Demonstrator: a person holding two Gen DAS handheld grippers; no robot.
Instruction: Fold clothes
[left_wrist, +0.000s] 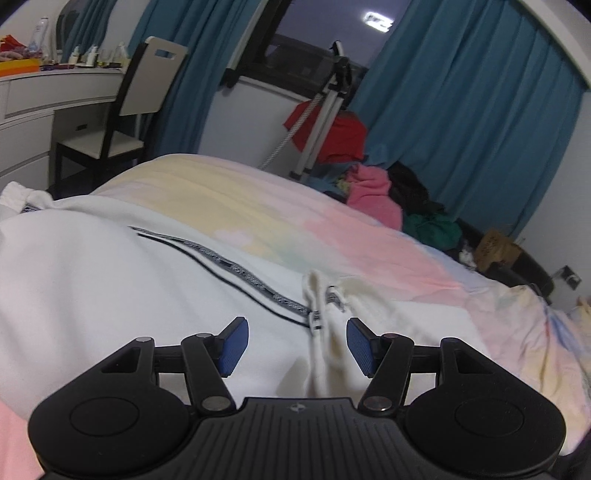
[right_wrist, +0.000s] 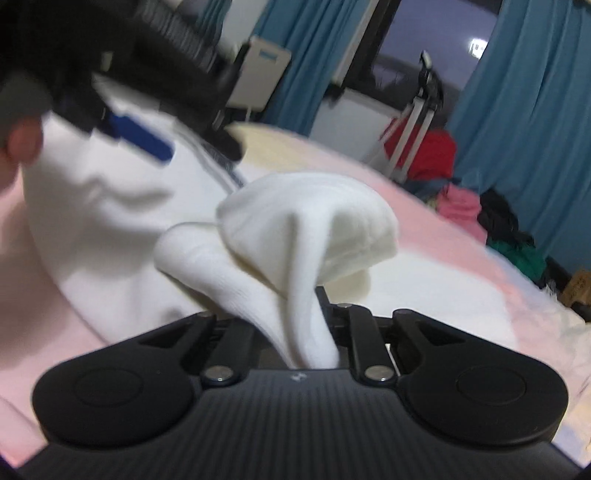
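Note:
A white sweatshirt (left_wrist: 110, 277) with a dark printed stripe lies spread on the bed (left_wrist: 332, 236). My left gripper (left_wrist: 297, 345) is open just above it, its blue pads (left_wrist: 232, 343) on either side of a bunched white fold (left_wrist: 328, 332) near the stripe's end. My right gripper (right_wrist: 314, 317) is shut on a ribbed white cuff of the sweatshirt (right_wrist: 310, 236) and holds it lifted, so the fabric hides its fingertips. The left gripper also shows blurred at the upper left of the right wrist view (right_wrist: 140, 136).
The bed has a pastel pink and yellow cover. A pile of red, pink and green clothes (left_wrist: 369, 177) lies beyond its far edge by blue curtains (left_wrist: 480, 110). A chair (left_wrist: 125, 107) and a cluttered white desk (left_wrist: 44, 92) stand at the left.

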